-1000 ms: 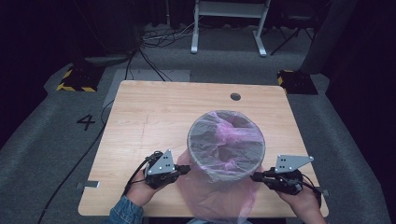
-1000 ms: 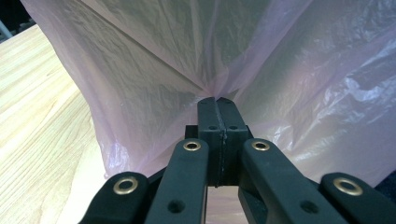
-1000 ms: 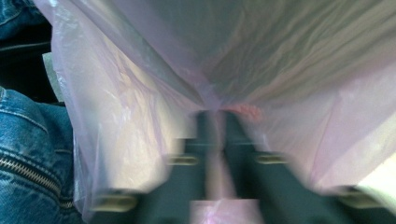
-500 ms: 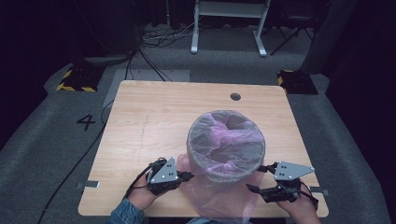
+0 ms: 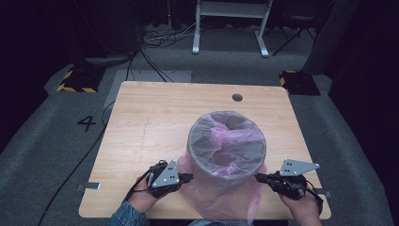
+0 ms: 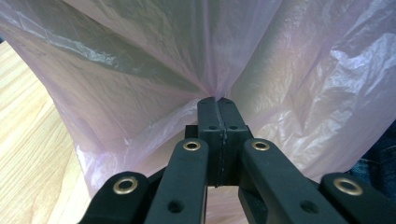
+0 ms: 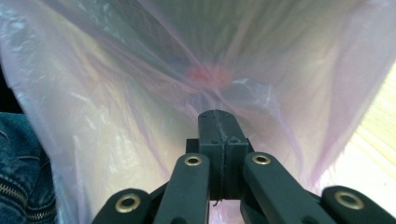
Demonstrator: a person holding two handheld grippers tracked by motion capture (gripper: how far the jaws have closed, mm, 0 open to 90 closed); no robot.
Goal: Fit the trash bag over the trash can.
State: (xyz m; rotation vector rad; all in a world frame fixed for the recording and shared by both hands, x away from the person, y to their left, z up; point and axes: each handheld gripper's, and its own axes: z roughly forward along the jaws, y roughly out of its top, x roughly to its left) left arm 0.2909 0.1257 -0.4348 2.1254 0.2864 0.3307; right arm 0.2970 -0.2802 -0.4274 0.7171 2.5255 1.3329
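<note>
A grey round bin (image 5: 207,157) stands on the wooden table (image 5: 155,122) near its front edge. A thin pink plastic bag (image 5: 230,197) is drawn over the bin and hangs down its front. My left gripper (image 5: 189,177) sits at the bin's left side, shut on a pinch of the bag (image 6: 140,70), with the film gathering into the tip of the left gripper (image 6: 216,100). At the bin's right side my right gripper (image 5: 259,177) has just been closing. In its own view the right gripper (image 7: 217,113) is shut, with the bag's (image 7: 116,116) folds drawn in to it.
A round cable hole (image 5: 237,97) lies near the table's far edge. A white desk frame (image 5: 230,23) and cables stand on the floor behind. The person's denim clothing (image 7: 23,163) is close under the bag at the table's front.
The right gripper opened and drew back from the bag half a second ago, then moved in and shut at the bag's right side. The left gripper kept its hold.
</note>
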